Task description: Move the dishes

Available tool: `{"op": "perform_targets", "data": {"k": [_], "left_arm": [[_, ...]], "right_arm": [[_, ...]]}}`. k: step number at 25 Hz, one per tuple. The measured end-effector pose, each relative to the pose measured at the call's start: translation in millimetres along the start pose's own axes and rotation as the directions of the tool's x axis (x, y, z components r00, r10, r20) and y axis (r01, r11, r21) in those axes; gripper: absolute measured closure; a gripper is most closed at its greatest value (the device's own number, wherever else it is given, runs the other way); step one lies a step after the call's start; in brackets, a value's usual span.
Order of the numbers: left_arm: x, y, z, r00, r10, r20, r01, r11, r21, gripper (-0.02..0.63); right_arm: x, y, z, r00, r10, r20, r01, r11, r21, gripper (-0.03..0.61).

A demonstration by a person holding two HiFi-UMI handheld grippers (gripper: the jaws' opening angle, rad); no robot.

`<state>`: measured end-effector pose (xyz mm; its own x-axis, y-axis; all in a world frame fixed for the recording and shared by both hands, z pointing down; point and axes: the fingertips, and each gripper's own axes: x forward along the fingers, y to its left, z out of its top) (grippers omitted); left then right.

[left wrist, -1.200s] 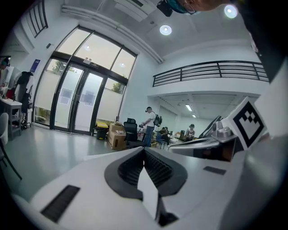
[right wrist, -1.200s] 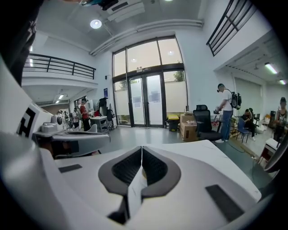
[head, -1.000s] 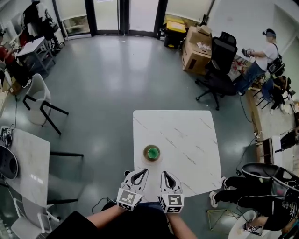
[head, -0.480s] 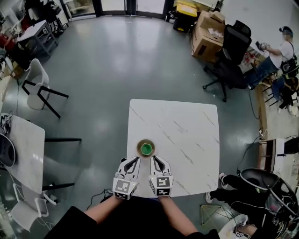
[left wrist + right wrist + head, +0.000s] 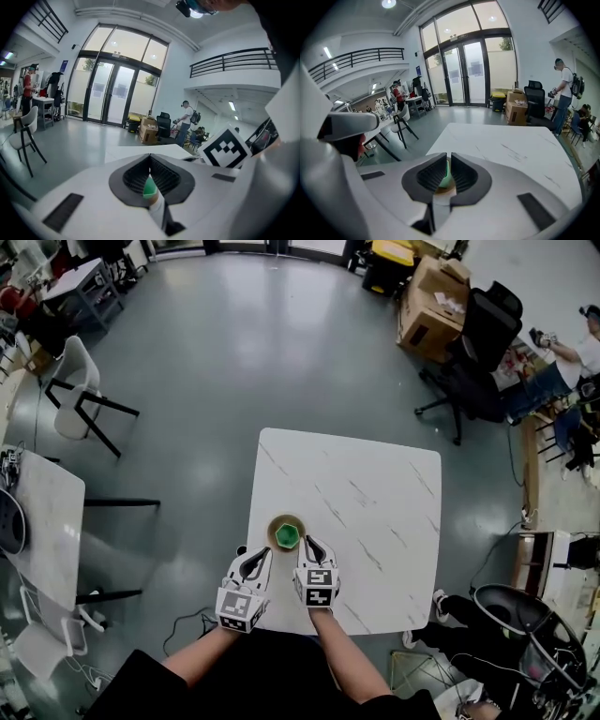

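Green-and-tan dish sits near the desk near-left edge, just beyond and between the right gripper, slightly nearer, and left gripper, both with fingers pressed together, empty.

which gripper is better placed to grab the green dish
Right, probably. In the head view the right gripper has its tips beside the rim of the green dish, while the left gripper is further back near the table edge. Both pairs of jaws are together and would need to open first.
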<state>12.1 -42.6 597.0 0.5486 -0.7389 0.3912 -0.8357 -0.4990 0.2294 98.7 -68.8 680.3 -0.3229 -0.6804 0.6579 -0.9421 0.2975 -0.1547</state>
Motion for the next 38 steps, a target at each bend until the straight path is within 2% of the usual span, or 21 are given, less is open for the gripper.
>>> {"op": "perform_targets", "data": {"k": [2, 3, 4, 11, 13, 22, 25, 28, 38], "left_arm": [[7, 1, 0, 1.000, 0.014, 0.000, -0.014, 1.000, -0.014, 0.597], [9, 2, 0, 1.000, 0.017, -0.001, -0.017, 1.000, -0.019, 0.597], [10, 2, 0, 1.000, 0.020, -0.002, -0.020, 0.999, -0.025, 0.597], [16, -1, 0, 1.000, 0.017, -0.014, -0.018, 1.000, -0.018, 0.597], [16, 2, -2, 0.999, 0.021, -0.024, -0.021, 1.000, -0.020, 0.597], [16, 4, -9, 0.999, 0.016, -0.041, -0.017, 1.000, -0.017, 0.597], [14, 2, -8, 0.999, 0.012, -0.034, -0.012, 1.000, -0.015, 0.597], [11, 4, -8, 0.999, 0.012, -0.032, -0.013, 1.000, -0.019, 0.597], [4, -6, -4, 1.000, -0.009, 0.000, 0.009, 1.000, -0.019, 0.597]], "right_arm": [[12, -2, -3, 0.999, 0.017, -0.029, -0.017, 1.000, -0.005, 0.520], [18, 0, -6, 0.999, 0.028, -0.047, -0.028, 1.000, -0.008, 0.474], [23, 3, -9, 0.997, 0.038, -0.066, -0.039, 0.999, -0.015, 0.468], [46, 10, -33, 0.983, 0.061, -0.173, -0.072, 0.996, -0.056, 0.478], [50, 10, -36, 0.981, 0.061, -0.185, -0.072, 0.996, -0.053, 0.504], [57, 8, -34, 0.982, 0.050, -0.180, -0.063, 0.996, -0.066, 0.551], [53, 8, -30, 0.985, 0.054, -0.163, -0.060, 0.998, -0.031, 0.551], [48, 10, -24, 0.987, 0.053, -0.151, -0.059, 0.998, -0.034, 0.551], [16, -15, 23, 1.000, -0.014, -0.025, 0.014, 0.999, -0.036, 0.554]]}}
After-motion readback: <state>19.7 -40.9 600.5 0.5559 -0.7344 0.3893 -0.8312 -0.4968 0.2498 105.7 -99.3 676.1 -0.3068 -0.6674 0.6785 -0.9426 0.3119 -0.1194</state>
